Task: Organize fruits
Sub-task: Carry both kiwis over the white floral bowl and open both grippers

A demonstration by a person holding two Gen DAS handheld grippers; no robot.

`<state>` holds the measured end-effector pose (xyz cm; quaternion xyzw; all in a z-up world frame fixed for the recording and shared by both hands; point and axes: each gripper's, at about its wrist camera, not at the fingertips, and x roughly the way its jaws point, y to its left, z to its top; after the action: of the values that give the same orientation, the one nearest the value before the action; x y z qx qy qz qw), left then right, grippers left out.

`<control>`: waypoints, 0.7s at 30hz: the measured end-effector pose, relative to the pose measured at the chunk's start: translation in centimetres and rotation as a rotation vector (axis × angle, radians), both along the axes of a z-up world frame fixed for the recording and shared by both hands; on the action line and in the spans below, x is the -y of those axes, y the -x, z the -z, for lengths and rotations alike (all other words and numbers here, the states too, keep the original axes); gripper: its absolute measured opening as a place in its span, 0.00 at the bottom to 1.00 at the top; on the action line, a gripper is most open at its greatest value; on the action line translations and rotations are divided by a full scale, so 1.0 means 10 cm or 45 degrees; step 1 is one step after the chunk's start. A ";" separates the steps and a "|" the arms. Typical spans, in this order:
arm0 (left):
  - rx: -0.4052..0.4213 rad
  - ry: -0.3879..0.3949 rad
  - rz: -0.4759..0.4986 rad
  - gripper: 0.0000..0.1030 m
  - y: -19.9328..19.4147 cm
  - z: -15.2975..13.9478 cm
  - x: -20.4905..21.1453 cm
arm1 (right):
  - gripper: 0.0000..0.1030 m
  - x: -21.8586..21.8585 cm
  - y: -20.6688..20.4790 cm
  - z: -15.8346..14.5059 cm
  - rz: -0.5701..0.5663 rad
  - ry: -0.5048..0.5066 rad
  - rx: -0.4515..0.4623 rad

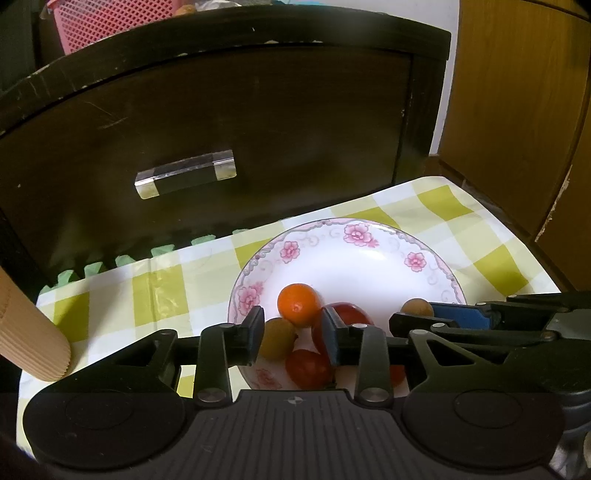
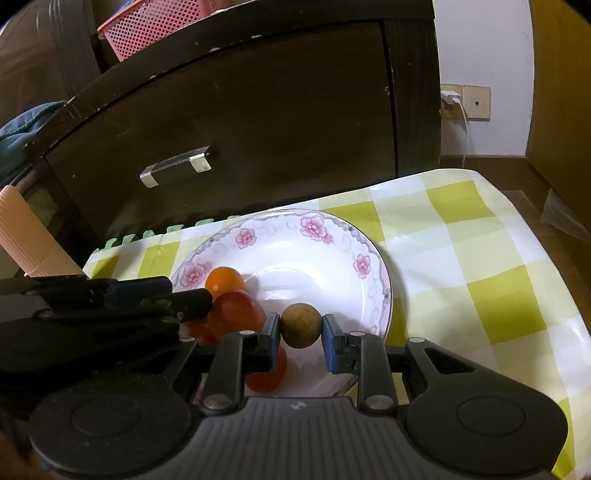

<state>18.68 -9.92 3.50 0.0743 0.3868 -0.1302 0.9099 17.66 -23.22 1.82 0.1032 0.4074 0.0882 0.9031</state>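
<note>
A white plate with pink flowers [image 1: 354,258] [image 2: 295,251] lies on the checked cloth. In it are an orange fruit [image 1: 298,304] [image 2: 224,280], a yellow-green fruit [image 1: 275,338] and red tomatoes [image 1: 347,319] [image 2: 238,312]. My left gripper [image 1: 293,317] hovers low over them with its jaws apart; the yellow-green fruit shows beside the left pad, clear of the right one. My right gripper [image 2: 301,319] is shut on a round brown fruit [image 2: 300,325] [image 1: 415,307] just above the plate's near right part.
Right behind the table stands a dark cabinet [image 1: 221,122] with a clear handle [image 1: 184,173]; a pink basket [image 2: 155,22] sits on top. A beige corrugated roll [image 1: 29,343] leans at the left. Bare checked cloth [image 2: 480,277] stretches right of the plate.
</note>
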 end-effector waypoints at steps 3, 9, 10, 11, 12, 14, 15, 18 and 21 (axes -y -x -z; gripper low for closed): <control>0.004 -0.001 -0.003 0.44 0.00 -0.01 -0.01 | 0.24 0.00 0.00 0.01 0.004 0.004 -0.002; 0.020 -0.010 -0.014 0.50 0.01 -0.05 -0.02 | 0.24 0.00 0.00 0.00 0.013 0.004 0.001; 0.022 -0.009 -0.017 0.50 0.02 -0.05 -0.02 | 0.24 0.00 0.00 -0.01 0.014 0.003 0.002; 0.024 -0.007 -0.019 0.51 0.02 -0.06 -0.03 | 0.25 0.01 0.00 -0.01 0.015 0.003 0.003; 0.025 -0.007 -0.021 0.52 0.02 -0.06 -0.03 | 0.25 0.01 0.00 -0.02 0.015 0.001 0.006; 0.029 -0.010 -0.022 0.53 0.04 -0.07 -0.03 | 0.25 0.01 0.00 -0.03 0.015 -0.002 0.009; 0.032 -0.012 -0.021 0.53 0.04 -0.08 -0.03 | 0.25 0.01 0.00 -0.04 0.015 -0.001 0.010; 0.038 -0.015 -0.020 0.55 0.07 -0.09 -0.03 | 0.26 0.01 0.01 -0.05 0.018 -0.001 0.011; 0.043 -0.015 -0.021 0.56 0.08 -0.12 -0.03 | 0.27 0.01 0.03 -0.07 0.022 0.000 0.017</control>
<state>17.87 -9.57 4.69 0.0784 0.3726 -0.1191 0.9170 17.41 -23.30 2.47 0.1061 0.4005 0.0811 0.9065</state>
